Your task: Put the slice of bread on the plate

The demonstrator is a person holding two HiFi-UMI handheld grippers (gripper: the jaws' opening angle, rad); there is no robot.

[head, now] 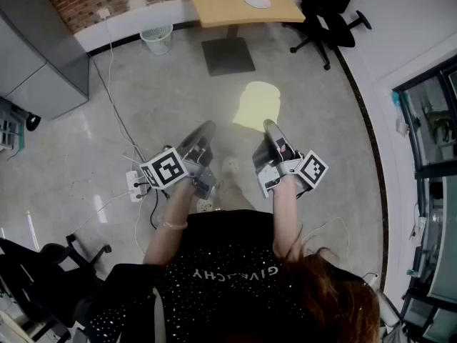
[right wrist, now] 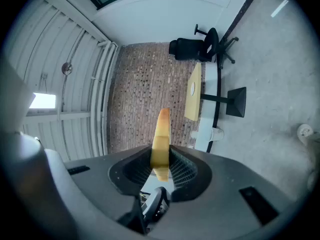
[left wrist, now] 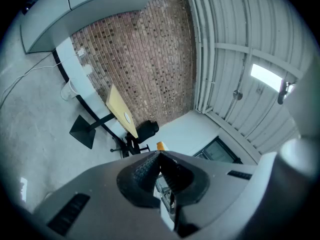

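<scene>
A pale yellow slice of bread (head: 257, 106) sticks out level from my right gripper (head: 270, 125), which is shut on its near edge. In the right gripper view the bread (right wrist: 161, 139) shows edge-on, pinched between the pads. A white plate (head: 258, 1) lies on the wooden table (head: 228, 6) far ahead, well beyond the bread; it is also small in the right gripper view, where the plate (right wrist: 192, 88) rests on the table (right wrist: 193, 104). My left gripper (head: 207, 126) is held beside the right one. Its jaws (left wrist: 159, 156) are shut with nothing between them.
A white mesh waste basket (head: 157, 38) stands left of the table's dark base (head: 228, 56). A black office chair (head: 332, 20) is at the table's right. A power strip (head: 136, 184) with cables lies on the floor at my left, and a grey cabinet (head: 36, 56) further left.
</scene>
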